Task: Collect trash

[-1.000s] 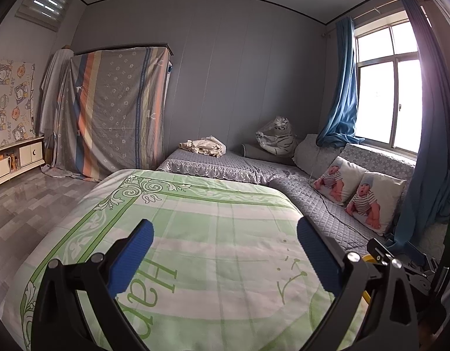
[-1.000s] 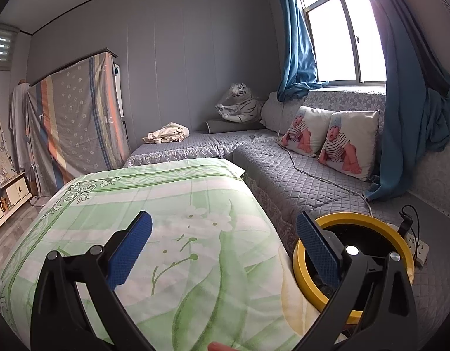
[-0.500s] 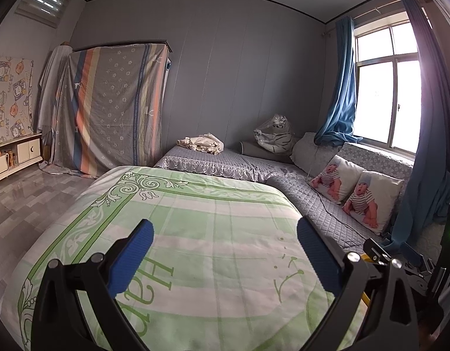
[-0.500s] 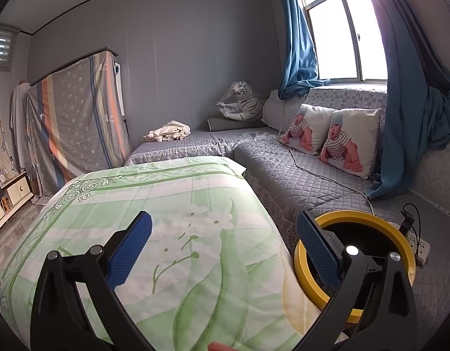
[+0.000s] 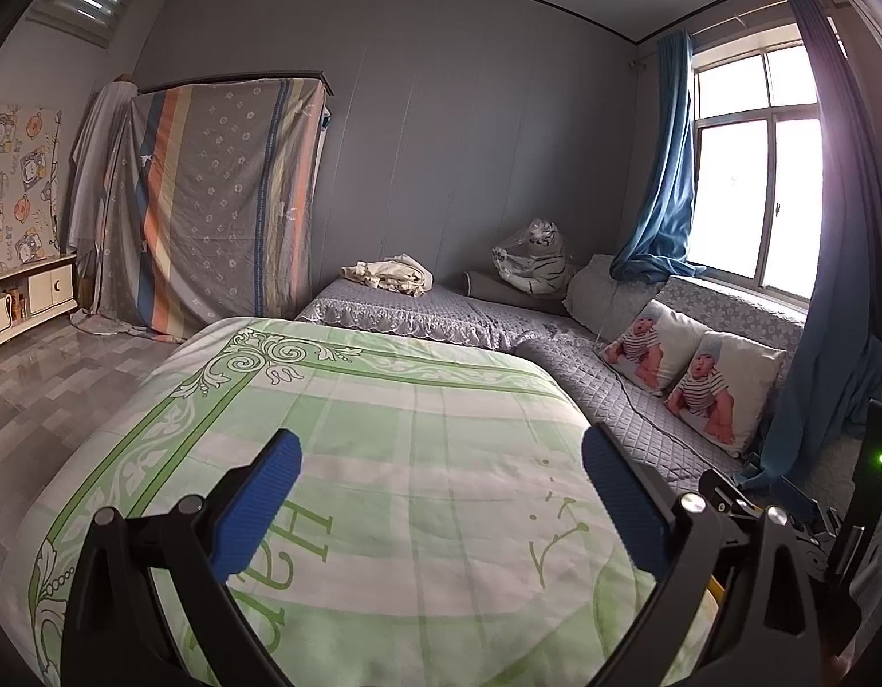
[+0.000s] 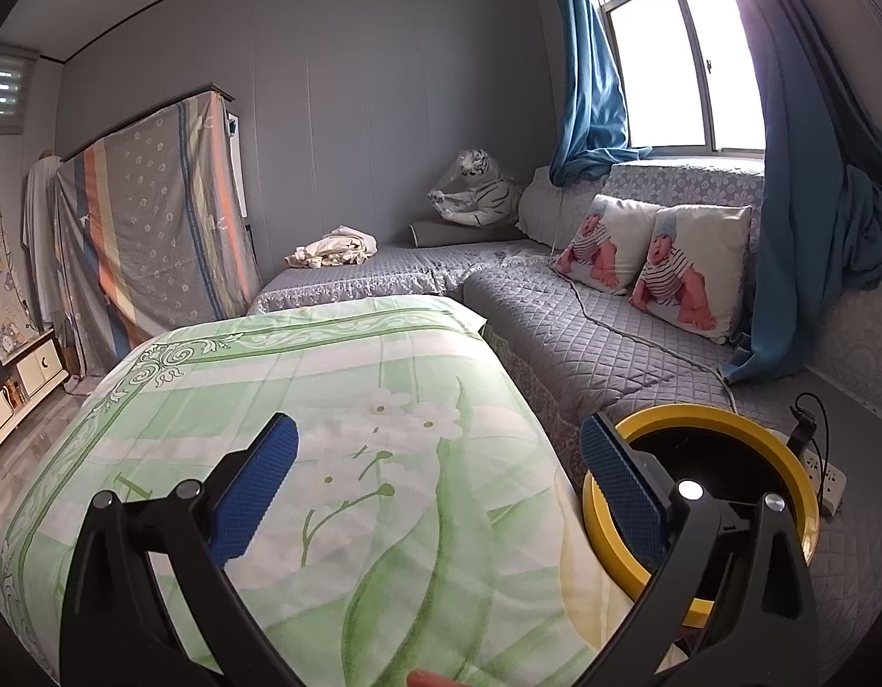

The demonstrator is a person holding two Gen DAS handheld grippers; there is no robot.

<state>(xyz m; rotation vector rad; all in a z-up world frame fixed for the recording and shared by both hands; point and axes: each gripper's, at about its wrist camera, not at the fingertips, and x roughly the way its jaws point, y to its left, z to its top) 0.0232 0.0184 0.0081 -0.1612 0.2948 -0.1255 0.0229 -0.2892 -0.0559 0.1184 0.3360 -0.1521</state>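
Black tool [image 5: 438, 458], blue ribbed pads [image 5: 258, 506]

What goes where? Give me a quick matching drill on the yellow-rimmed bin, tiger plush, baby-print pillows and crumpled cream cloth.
Things:
1. yellow-rimmed bin
2. tiger plush
3. baby-print pillows
4. crumpled cream cloth

Places:
A. far corner, by the back wall
B. under the window, leaning upright
C. nearest, just behind the right gripper
D. grey cover near the striped sheet

Pairs: 1-C, 2-A, 3-B, 4-D
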